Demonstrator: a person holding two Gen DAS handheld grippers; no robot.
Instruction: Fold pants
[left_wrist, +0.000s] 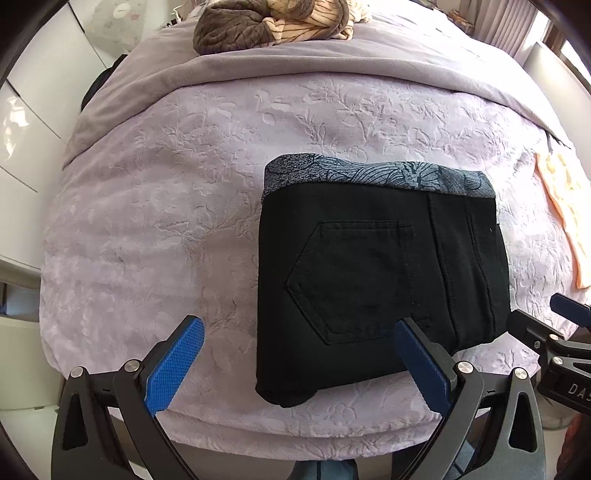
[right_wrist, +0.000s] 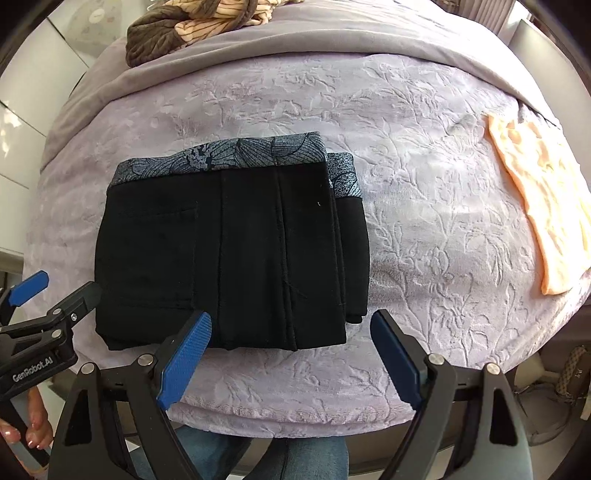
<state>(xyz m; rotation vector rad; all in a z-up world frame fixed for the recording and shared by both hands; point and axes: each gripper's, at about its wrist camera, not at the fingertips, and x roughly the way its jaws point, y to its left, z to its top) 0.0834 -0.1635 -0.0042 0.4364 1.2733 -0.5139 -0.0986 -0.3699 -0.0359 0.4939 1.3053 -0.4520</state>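
The black pants (left_wrist: 380, 273) lie folded into a compact stack near the front edge of the lilac bedspread (left_wrist: 155, 206). The left gripper (left_wrist: 299, 354) and right gripper (right_wrist: 291, 343) both hover just above it, jaws spread wide and holding nothing.

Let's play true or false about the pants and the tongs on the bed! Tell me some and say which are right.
1. The black pants lie folded on the purple blanket. True.
2. The left tongs are squeezing the pants. False: they are open and hold nothing.
3. The right tongs are open. True.
4. The peach cloth lies on top of the pants. False: it lies apart, near the bed's edge.
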